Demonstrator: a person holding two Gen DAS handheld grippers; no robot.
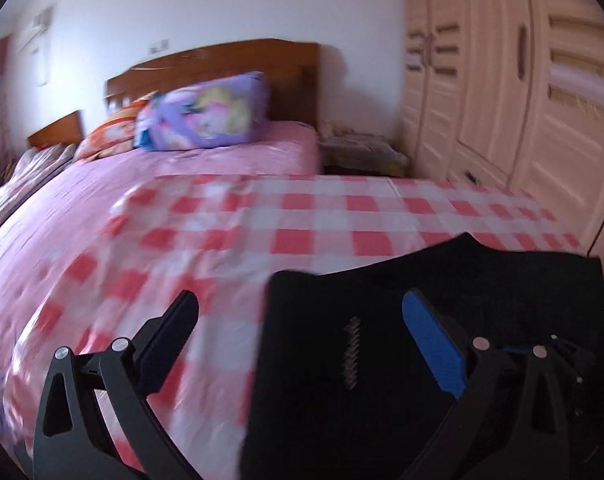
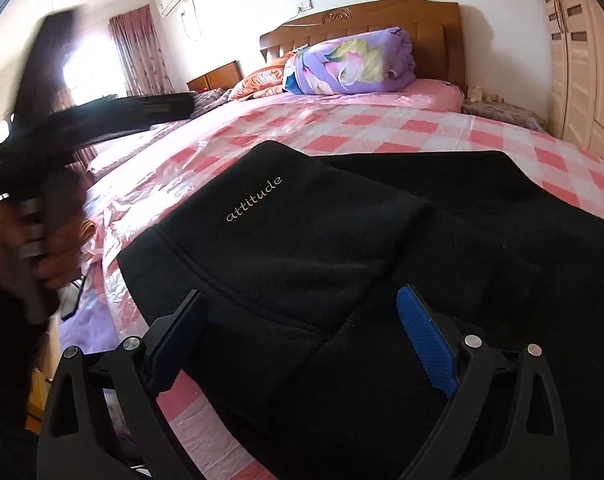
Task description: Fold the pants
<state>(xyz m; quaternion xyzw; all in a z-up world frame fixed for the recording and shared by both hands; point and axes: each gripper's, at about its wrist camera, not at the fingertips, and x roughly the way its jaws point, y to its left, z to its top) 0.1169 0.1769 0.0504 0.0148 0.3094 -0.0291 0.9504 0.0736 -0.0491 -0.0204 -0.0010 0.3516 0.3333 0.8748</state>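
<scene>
From the left wrist, the left gripper (image 1: 300, 312) hangs with fingers spread apart over the black pants (image 1: 382, 360) lying on the red-checked cloth (image 1: 302, 216). From the right wrist, the right gripper (image 2: 302, 308) is likewise spread wide, empty, over the pants' near edge.

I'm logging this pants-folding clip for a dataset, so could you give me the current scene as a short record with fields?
garment: black pants, folded over, word "attitude" on top
surface: red-and-white checked sheet over a pink bed
left tool: open, empty, raised at the pants' left edge
right tool: open, empty, over the pants' near edge
background: purple floral rolled quilt by a wooden headboard; wardrobe to the right
</scene>
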